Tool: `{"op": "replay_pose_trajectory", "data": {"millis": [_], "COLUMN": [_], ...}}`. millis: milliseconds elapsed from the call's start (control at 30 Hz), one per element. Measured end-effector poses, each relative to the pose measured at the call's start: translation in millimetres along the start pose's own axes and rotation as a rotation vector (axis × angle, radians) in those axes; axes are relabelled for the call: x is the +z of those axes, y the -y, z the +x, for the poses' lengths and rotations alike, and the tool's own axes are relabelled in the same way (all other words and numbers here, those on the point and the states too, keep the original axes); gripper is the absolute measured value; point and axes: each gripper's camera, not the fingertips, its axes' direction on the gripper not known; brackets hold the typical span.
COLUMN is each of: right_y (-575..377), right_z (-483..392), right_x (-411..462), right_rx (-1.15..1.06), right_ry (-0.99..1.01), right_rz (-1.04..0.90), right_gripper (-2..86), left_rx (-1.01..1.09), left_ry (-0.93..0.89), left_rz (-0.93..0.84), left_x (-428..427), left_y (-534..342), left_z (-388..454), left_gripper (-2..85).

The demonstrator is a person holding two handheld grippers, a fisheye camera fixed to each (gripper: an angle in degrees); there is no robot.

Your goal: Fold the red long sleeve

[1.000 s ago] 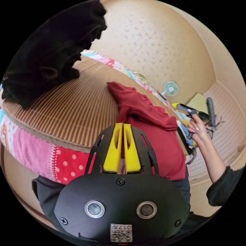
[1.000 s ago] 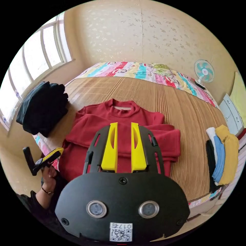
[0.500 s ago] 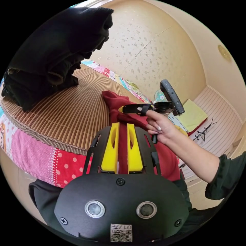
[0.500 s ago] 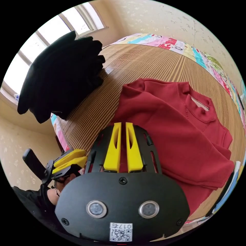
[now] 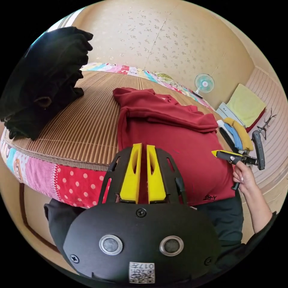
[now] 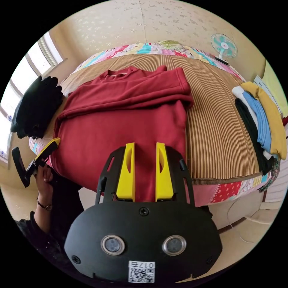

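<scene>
One red long sleeve point(image 6: 126, 120), collar away

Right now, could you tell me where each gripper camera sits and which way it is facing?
Left gripper view: rides behind the left gripper, at the bed's near edge, facing across the red long sleeve toward the wall; the right gripper and the hand holding it show.
Right gripper view: rides behind the right gripper, looking down over the shirt's hem toward its collar; the left gripper shows.
Shared: the shirt, black clothes pile, folded stack, fan.
</scene>
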Motion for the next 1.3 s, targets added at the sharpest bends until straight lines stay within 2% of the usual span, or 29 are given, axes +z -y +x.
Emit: {"op": "replay_pose_trajectory", "data": {"millis": [33, 200, 433, 600, 767, 833, 1067, 1200, 1300], "right_y": [-3.3, 41.2, 115.6, 156.8, 189.4, 196.1, 186.1, 111.0, 53.5], "right_z": [1.1, -9.8, -4.7, -1.2, 15.7, 19.1, -12.8, -16.2, -8.3], "right_x": [-0.8, 14.5, 44.4, 61.2, 71.8, 72.9, 51.3, 10.4, 3.3], "right_rx": [-0.008, 0.012, -0.028, -0.023, 0.032, 0.037, -0.045, -0.055, -0.032], "right_ry": [0.005, -0.058, -0.026, -0.044, 0.010, 0.028, -0.117, 0.009, 0.019], "right_rz": [0.060, -0.003, 0.051, 0.076, 0.092, 0.100, 0.071, 0.092, 0.100], "right_gripper": [10.1, 9.9, 9.7, 9.2, 9.2, 9.2, 10.3, 11.6, 11.8], "left_rx": [0.000, 0.053, 0.139, 0.085, 0.014, 0.009, 0.091, 0.091, 0.087], "left_ry": [0.016, 0.092, 0.192, 0.089, -0.037, -0.034, 0.122, 0.122, 0.112], "left_rz": [-0.017, -0.191, -0.220, -0.197, -0.177, -0.175, -0.162, -0.161, -0.159], "left_x": [3.8, 56.4, 133.4, 186.2, 213.2, 217.2, 223.2, 222.9, 221.1], "left_y": [2.9, 58.6, 131.3, 191.5, 214.3, 215.9, 209.6, 211.5, 214.4], "left_z": [5.4, 42.1, 73.5, 54.7, 33.1, 36.4, 81.6, 87.8, 89.1], "left_gripper": [2.7, 0.2, -0.4, -0.5, -0.7, -0.7, -0.8, -0.8, -0.8]}}
